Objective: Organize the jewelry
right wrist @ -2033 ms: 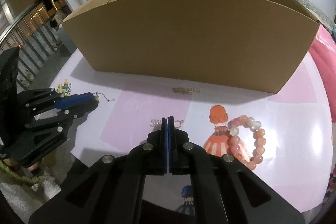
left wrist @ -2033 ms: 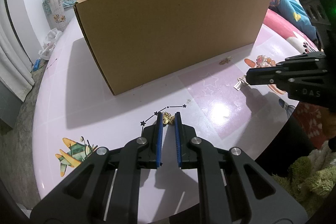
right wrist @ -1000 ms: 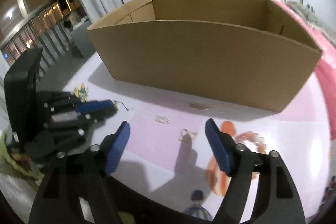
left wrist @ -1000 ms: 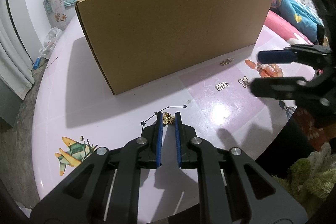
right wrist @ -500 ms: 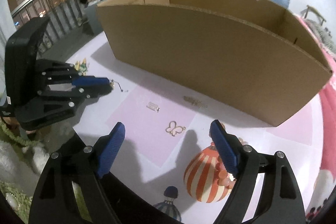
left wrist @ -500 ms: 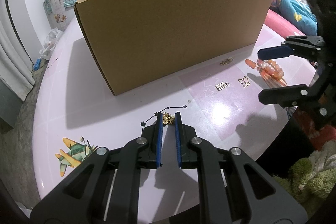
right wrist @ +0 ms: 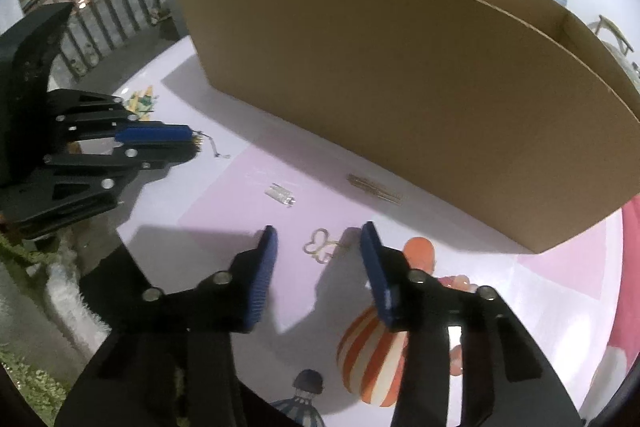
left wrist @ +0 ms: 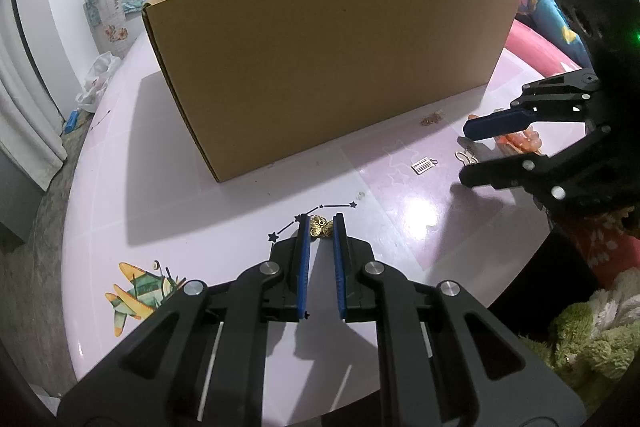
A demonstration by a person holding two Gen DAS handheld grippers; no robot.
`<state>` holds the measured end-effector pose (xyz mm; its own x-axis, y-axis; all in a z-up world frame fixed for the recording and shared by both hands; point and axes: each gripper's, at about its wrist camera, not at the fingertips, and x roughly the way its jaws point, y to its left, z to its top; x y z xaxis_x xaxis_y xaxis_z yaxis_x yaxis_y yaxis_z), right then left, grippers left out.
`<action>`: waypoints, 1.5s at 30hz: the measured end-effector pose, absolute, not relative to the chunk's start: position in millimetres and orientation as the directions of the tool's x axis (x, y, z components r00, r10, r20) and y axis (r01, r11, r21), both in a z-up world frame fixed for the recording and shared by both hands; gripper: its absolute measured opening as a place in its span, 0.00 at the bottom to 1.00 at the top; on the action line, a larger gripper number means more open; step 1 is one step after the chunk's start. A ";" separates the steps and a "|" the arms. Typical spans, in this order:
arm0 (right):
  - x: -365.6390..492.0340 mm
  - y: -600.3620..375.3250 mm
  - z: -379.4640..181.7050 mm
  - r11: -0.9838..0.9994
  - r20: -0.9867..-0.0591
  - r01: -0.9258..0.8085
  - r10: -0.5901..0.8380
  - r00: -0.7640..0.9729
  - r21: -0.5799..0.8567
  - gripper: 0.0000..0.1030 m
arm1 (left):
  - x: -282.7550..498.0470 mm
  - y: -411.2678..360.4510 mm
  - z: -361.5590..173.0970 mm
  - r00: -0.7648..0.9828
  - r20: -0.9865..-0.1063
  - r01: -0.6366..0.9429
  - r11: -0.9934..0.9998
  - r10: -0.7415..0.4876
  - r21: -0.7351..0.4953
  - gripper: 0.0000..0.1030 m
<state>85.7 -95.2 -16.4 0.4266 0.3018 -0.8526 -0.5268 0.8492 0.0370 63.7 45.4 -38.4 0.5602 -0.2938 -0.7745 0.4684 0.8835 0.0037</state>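
Two charms concern me. Left gripper (left wrist: 321, 227) is clenched on the gold butterfly charm (left wrist: 322, 227): light, stiff, pinched across its wings. Right gripper (right wrist: 318, 247) is closing around the wire butterfly (right wrist: 318, 247), thin and bendable, flat on the glossy pink table (right wrist: 240, 187) before the cardboard box (right wrist: 400, 87).

No text, label, brand or number can be read in either view. The cardboard box (left wrist: 320, 67) has plain walls, and the pink surface (left wrist: 120, 187) shows only printed pictures, such as a small airplane (left wrist: 140, 291) and a striped balloon (right wrist: 372, 355).
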 end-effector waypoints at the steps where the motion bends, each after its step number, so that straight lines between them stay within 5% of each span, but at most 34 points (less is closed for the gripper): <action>1: 85.7 -96.8 -16.5 0.852 -0.852 -0.522 0.301 0.429 0.038 0.38 | 63.5 45.2 -38.3 0.560 -0.774 0.468 0.884 -0.294 0.003 0.10; 13: 81.9 -96.0 -13.6 0.850 -0.858 -0.526 0.293 0.422 0.032 0.20 | 63.7 45.6 -38.4 0.561 -0.773 0.468 0.884 -0.295 0.002 0.10; 21: 81.8 -95.5 -15.9 0.862 -0.850 -0.504 0.302 0.432 0.050 0.19 | 63.8 45.7 -38.3 0.564 -0.771 0.466 0.885 -0.295 0.002 0.10; 24: 81.4 -99.8 -14.0 0.869 -0.848 -0.491 0.305 0.432 0.062 0.00 | 63.7 46.3 -37.9 0.564 -0.770 0.465 0.885 -0.298 -0.001 0.10; 30: 80.0 -101.8 -11.4 0.882 -0.844 -0.465 0.306 0.440 0.078 0.00 | 64.2 47.9 -37.4 0.563 -0.769 0.469 0.883 -0.302 -0.003 0.10; 32: 78.5 -102.7 -8.6 0.884 -0.840 -0.462 0.307 0.447 0.077 0.06 | 63.7 47.4 -37.4 0.563 -0.770 0.470 0.883 -0.301 -0.001 0.10; 34: 78.2 -102.1 -7.9 0.879 -0.845 -0.472 0.302 0.442 0.067 0.28 | 63.9 47.4 -37.3 0.563 -0.770 0.470 0.883 -0.301 -0.002 0.10; 36: 78.7 -100.8 -8.5 0.875 -0.847 -0.483 0.282 0.451 0.034 0.33 | 63.8 47.3 -37.4 0.563 -0.770 0.469 0.883 -0.300 -0.001 0.10; 45: 92.0 -96.8 -15.1 0.831 -0.882 -0.557 0.277 0.381 0.020 0.30 | 63.7 46.9 -37.4 0.563 -0.770 0.469 0.883 -0.300 -0.001 0.10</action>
<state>92.0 -96.8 -15.1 0.3811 0.2767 -0.8822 -0.5567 0.8305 0.0200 63.7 46.9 -37.4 0.5633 -0.3001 -0.7698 0.4687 0.8833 -0.0014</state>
